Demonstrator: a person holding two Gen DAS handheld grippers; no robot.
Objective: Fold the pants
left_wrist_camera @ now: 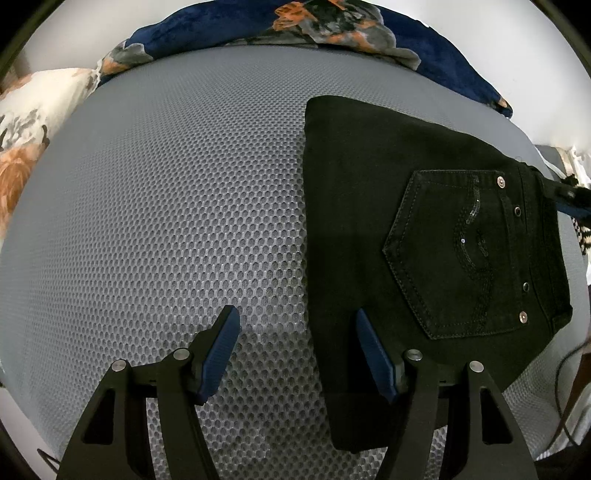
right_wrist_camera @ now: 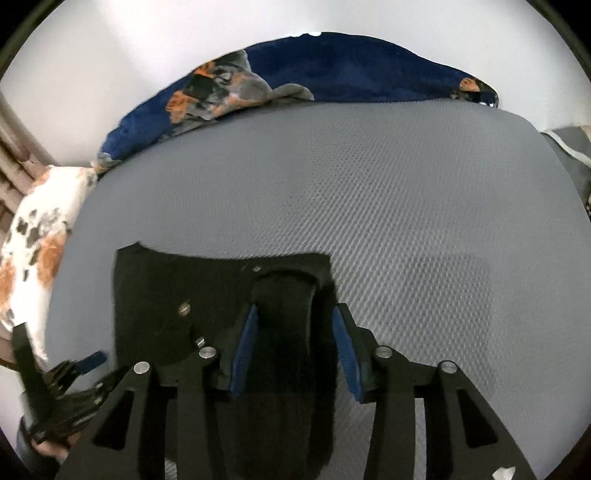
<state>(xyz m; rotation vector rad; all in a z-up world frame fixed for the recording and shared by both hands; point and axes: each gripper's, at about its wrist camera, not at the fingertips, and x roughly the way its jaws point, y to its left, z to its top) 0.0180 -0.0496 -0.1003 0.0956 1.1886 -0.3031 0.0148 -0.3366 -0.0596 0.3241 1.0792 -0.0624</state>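
Black jeans lie folded on the grey mesh mattress, back pocket with sequin trim facing up. My left gripper is open and empty, low over the mattress at the jeans' left edge; its right finger overlaps the fabric. In the right wrist view the jeans lie at lower left. My right gripper has its jaws apart around a raised fold of the waistband; the blue pads sit on either side of it. My left gripper also shows at the far left.
A navy floral blanket is bunched along the far edge of the mattress. A white and orange floral pillow lies at the left. A cable runs at the right edge. Bare mattress spreads right of the jeans.
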